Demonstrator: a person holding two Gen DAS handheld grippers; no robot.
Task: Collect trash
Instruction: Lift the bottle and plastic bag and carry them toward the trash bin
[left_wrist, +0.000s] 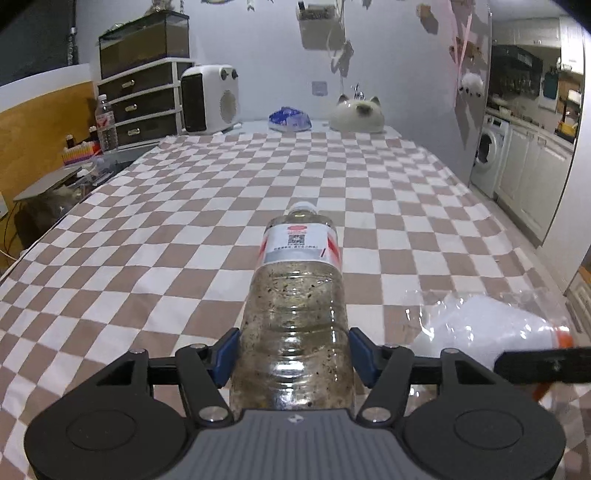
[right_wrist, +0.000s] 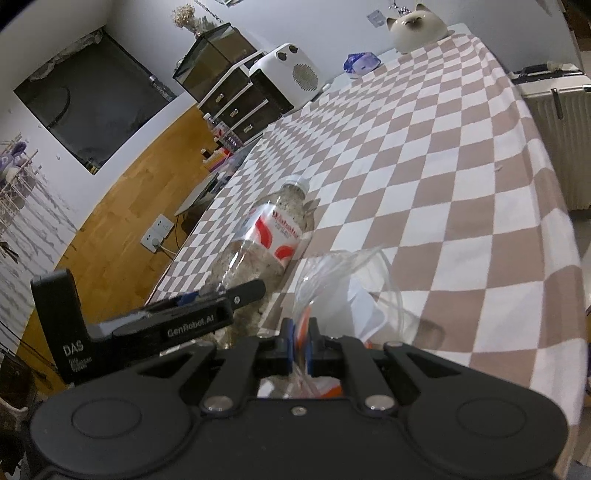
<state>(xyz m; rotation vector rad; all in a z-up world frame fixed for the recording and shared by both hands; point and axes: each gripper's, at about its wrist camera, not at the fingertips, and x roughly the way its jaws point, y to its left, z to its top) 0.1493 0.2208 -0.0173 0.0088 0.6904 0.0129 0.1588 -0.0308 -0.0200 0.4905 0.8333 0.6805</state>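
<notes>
My left gripper (left_wrist: 293, 352) is shut on a clear plastic bottle (left_wrist: 295, 295) with a white and red label and dirty residue inside; the bottle lies along the fingers, cap pointing away, low over the checkered tablecloth (left_wrist: 184, 229). In the right wrist view the same bottle (right_wrist: 266, 236) lies to the left, with the left gripper's finger across its base. My right gripper (right_wrist: 299, 347) is shut on the edge of a clear plastic bag (right_wrist: 347, 291) with white and orange contents. The bag also shows in the left wrist view (left_wrist: 480, 325) at the lower right.
At the table's far end stand a white heater (left_wrist: 210, 99), a blue crumpled bag (left_wrist: 290, 119) and a cat-shaped ceramic dish (left_wrist: 356, 114). A drawer unit (left_wrist: 144, 99) and an upright water bottle (left_wrist: 105, 123) are at the far left. A washing machine (left_wrist: 489, 155) is to the right.
</notes>
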